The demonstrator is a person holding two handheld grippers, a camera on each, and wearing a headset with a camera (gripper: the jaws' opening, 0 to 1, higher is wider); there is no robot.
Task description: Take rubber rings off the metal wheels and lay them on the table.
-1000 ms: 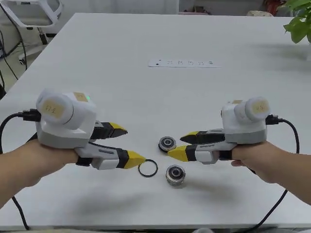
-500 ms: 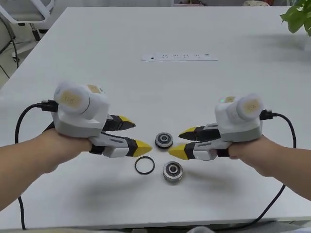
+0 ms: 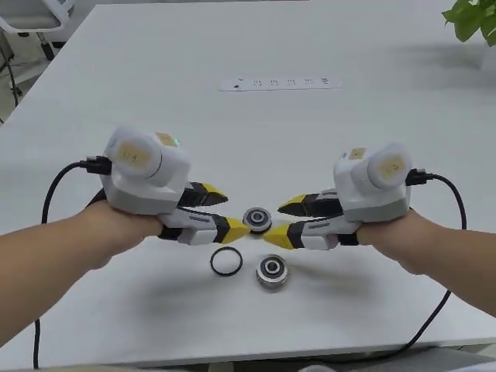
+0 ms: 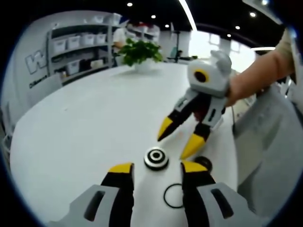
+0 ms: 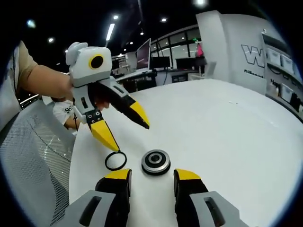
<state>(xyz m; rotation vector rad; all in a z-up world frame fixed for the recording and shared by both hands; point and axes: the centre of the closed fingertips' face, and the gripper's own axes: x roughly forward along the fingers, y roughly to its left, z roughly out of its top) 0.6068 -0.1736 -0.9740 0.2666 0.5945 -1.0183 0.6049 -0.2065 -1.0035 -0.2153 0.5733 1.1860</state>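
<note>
A metal wheel point(image 3: 256, 218) with a dark rim lies flat on the white table point(image 3: 248, 139), between the tips of both grippers. My left gripper point(image 3: 227, 211) is open and points at it from the left. My right gripper point(image 3: 277, 221) is open and points at it from the right. In the left gripper view the wheel point(image 4: 156, 158) sits just beyond my open left gripper point(image 4: 157, 168), with the right gripper point(image 4: 175, 144) facing it. The right gripper view has the wheel point(image 5: 155, 161) just ahead of my right gripper point(image 5: 151, 175). A loose black rubber ring point(image 3: 225, 261) and a second wheel point(image 3: 271, 270) lie nearer me.
A white power strip point(image 3: 279, 83) lies further back on the table. A green plant point(image 3: 469, 19) stands at the far right corner. Black cables point(image 3: 442, 310) trail from both grippers over the table's near edge. A chair point(image 3: 27, 15) stands past the far left corner.
Both grippers have closed in on the far wheel from either side, so their tips now flank it. The ring and the nearer wheel have stayed put.
</note>
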